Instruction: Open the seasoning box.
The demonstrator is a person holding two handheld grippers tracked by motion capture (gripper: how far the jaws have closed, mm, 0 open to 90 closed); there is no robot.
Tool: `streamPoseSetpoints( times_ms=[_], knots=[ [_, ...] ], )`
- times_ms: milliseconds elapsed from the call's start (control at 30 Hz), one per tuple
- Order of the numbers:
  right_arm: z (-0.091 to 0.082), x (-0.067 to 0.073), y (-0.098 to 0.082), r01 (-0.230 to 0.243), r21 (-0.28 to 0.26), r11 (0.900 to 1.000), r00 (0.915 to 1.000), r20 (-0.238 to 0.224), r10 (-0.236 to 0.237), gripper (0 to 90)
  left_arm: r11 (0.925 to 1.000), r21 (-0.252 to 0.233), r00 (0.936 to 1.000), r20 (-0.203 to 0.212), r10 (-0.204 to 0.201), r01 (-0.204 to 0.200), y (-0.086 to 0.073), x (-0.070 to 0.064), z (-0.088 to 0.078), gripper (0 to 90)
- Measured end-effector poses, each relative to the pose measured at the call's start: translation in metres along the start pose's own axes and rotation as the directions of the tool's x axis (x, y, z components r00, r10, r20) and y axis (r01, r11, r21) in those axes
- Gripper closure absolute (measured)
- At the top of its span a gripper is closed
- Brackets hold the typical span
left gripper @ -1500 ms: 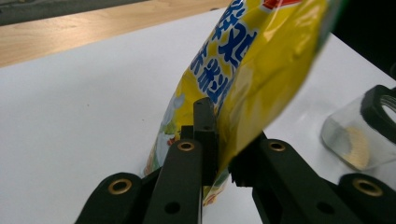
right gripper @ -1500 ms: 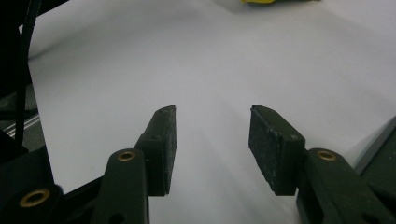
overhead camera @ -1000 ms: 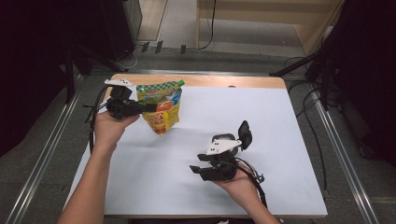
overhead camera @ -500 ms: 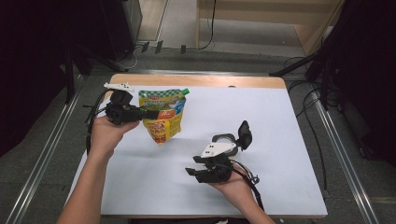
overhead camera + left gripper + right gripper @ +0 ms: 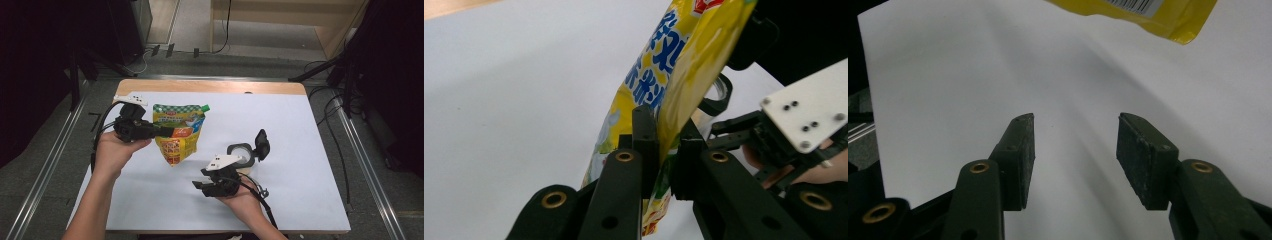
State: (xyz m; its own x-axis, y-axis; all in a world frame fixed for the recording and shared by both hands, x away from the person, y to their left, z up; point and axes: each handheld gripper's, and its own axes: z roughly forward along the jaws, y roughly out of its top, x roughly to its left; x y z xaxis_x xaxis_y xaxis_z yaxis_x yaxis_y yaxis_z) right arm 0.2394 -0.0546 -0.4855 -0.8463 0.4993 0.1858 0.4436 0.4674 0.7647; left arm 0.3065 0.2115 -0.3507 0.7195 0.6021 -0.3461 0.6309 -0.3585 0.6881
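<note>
A yellow and green pouch [image 5: 180, 135] with a green cap at its top corner hangs above the white table [image 5: 300, 125], tilted. My left gripper [image 5: 167, 131] is shut on the pouch's left edge. Seen from the left gripper view, both jaws pinch the yellow pouch [image 5: 674, 75] at my left gripper [image 5: 665, 145]. My right gripper [image 5: 200, 186] sits low near the front of the table, jaws open with nothing between them. In the right gripper view, my right gripper [image 5: 1075, 145] points at bare table, and the pouch's bottom corner [image 5: 1148, 12] shows at the top.
A round clear container [image 5: 241, 152] with a black flip lid [image 5: 261, 145] standing open sits just behind my right hand. Dark floor, cables and metal rails surround the table.
My left gripper has carried the pouch to the right and toward the table's middle. My right gripper has shifted slightly left and forward.
</note>
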Motion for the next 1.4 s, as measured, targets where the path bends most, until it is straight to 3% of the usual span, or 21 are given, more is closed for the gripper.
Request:
streamPoseSetpoints(
  times_ms=[233,433,700,767,900,1000,1100,1233,1400],
  knots=[
    [0.009,-0.001,-0.003,-0.021,-0.006,1.0,0.9995,0.024,0.021,50.5,0.9995,0.027,0.9997,0.02,0.016,-0.016,-0.003,-0.016,0.002,85.3],
    [0.016,-0.004,-0.005,-0.028,-0.027,0.999,0.9975,0.064,0.03,51.6,0.9997,0.022,0.9976,0.068,0.013,-0.014,-0.003,-0.028,0.002,85.4],
    [0.017,-0.011,-0.009,-0.059,-0.078,0.995,0.9926,0.102,0.067,53.7,0.9992,0.031,0.995,0.097,0.021,-0.024,-0.002,-0.041,0.001,85.6],
    [0.016,-0.011,-0.011,-0.051,-0.092,0.994,0.9903,0.124,0.062,54.6,0.9994,0.031,0.9913,0.131,0.01,-0.014,-0.001,-0.045,0.002,85.7],
    [0.01,-0.01,-0.012,-0.021,-0.171,0.985,0.9887,0.143,0.046,55.7,0.9989,0.046,0.9882,0.153,0.0,-0.007,-0.001,-0.048,0.005,85.6],
    [0.008,-0.003,-0.01,0.044,-0.18,0.983,0.9893,0.145,-0.017,58.2,0.9991,0.036,0.9858,0.166,-0.025,0.02,-0.003,-0.045,0.012,85.5],
    [0.01,0.005,-0.008,0.088,-0.156,0.984,0.9876,0.143,-0.065,54.2,0.9985,0.053,0.9877,0.155,-0.023,0.015,-0.003,-0.046,0.018,85.5],
    [0.011,0.007,-0.01,0.086,-0.137,0.987,0.9898,0.125,-0.069,54.5,0.9984,0.057,0.9881,0.153,-0.018,0.009,-0.002,-0.048,0.022,85.5],
    [0.011,0.017,-0.007,0.143,-0.113,0.983,0.9835,0.127,-0.129,55.6,0.9991,0.041,0.9852,0.17,-0.02,0.013,-0.003,-0.049,0.027,85.3]
  ],
)
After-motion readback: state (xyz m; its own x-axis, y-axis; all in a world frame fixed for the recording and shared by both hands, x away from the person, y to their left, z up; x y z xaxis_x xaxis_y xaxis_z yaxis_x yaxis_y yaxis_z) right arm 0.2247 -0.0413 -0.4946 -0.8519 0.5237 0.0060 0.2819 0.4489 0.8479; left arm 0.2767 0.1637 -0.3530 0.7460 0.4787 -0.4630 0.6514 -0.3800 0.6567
